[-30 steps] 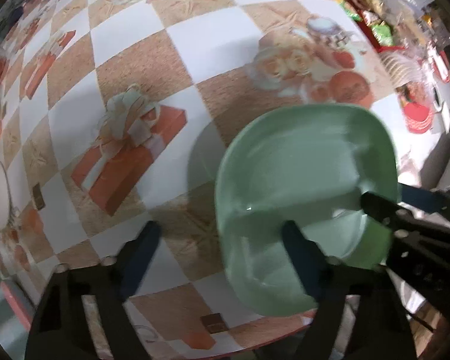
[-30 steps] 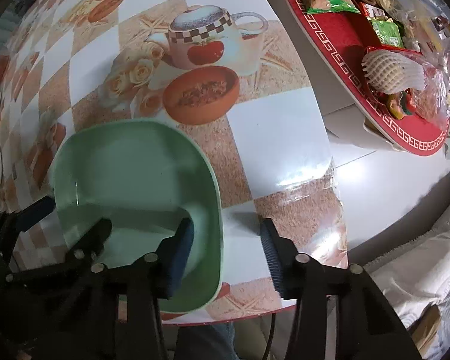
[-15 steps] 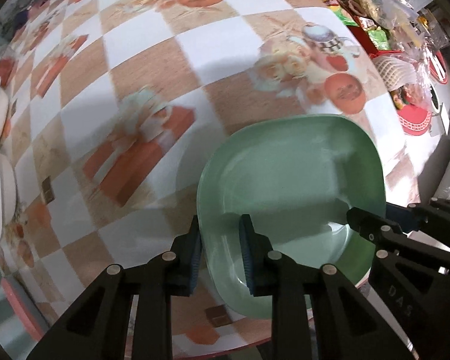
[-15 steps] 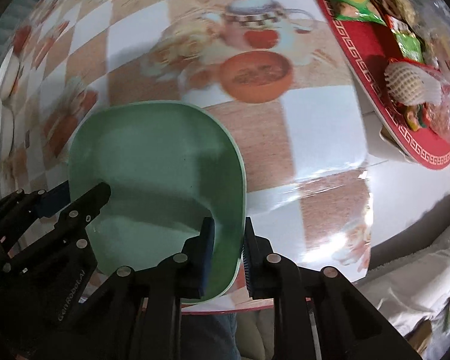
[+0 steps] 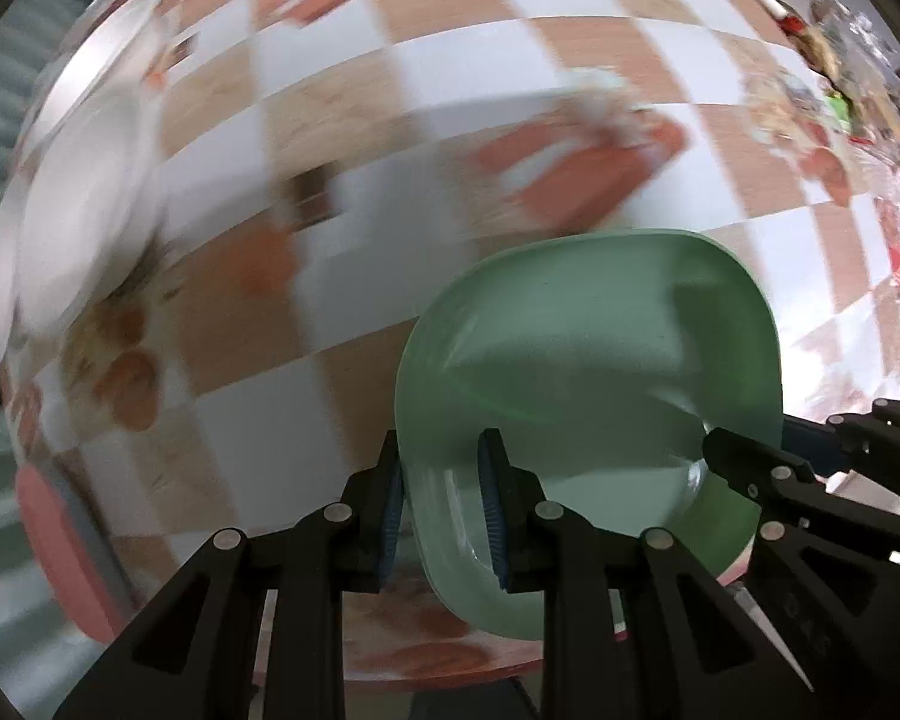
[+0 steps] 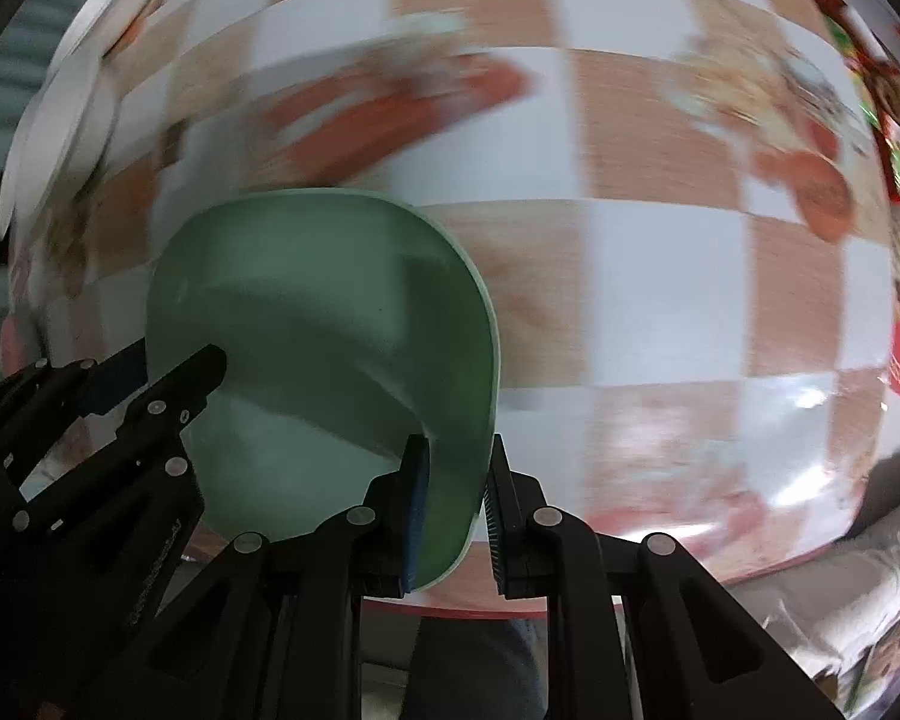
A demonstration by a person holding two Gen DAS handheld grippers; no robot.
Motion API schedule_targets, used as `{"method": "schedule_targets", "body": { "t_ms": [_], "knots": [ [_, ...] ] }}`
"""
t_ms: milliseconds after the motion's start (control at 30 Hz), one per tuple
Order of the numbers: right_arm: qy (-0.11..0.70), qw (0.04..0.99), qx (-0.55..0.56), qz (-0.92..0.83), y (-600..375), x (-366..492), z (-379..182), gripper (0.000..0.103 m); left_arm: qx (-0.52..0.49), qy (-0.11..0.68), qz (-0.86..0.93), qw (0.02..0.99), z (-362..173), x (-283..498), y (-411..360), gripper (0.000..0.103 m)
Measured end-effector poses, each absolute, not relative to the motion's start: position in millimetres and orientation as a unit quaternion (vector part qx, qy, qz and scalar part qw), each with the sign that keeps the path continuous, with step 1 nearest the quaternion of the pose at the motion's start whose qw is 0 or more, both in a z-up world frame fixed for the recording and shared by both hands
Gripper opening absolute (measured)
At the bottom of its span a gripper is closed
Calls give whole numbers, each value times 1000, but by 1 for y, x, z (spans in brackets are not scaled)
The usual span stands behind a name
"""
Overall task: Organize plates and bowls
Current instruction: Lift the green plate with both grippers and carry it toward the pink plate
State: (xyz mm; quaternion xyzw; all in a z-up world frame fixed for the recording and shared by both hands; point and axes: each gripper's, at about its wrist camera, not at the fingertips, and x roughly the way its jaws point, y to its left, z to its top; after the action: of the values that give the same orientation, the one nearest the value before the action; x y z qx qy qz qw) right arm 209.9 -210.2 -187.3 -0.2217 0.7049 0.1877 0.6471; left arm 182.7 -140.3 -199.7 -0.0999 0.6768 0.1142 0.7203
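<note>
Above the near edge of the bench [image 5: 354,276], the green plate [image 5: 588,360] is hanging between both tongs, left tongs [image 5: 441,504] gripping its left rim and right tongs [image 6: 455,516] gripping its right rim, while white plates [image 5: 72,204] are lying far left.

Motion blur smears the checkered tablecloth [image 5: 342,192] and the white dishes [image 5: 72,204] at left frame; cluttered items [image 5: 834,60] at upper right stay too small to identify
</note>
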Motion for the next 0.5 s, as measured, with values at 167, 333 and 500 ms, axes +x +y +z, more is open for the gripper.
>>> {"method": "schedule_targets", "body": {
  "t_ms": [167,333,500],
  "knots": [
    [703,635,-245,207,-165,179,-196,20,-112,676,133,716,-205,155,-105,26],
    [696,630,-266,219,-129,153,-201,20,-127,670,150,716,-212,132,-80,26],
    [691,630,-277,224,-104,138,-206,20,-138,666,160,716,-217,115,-69,26]
  ]
}}
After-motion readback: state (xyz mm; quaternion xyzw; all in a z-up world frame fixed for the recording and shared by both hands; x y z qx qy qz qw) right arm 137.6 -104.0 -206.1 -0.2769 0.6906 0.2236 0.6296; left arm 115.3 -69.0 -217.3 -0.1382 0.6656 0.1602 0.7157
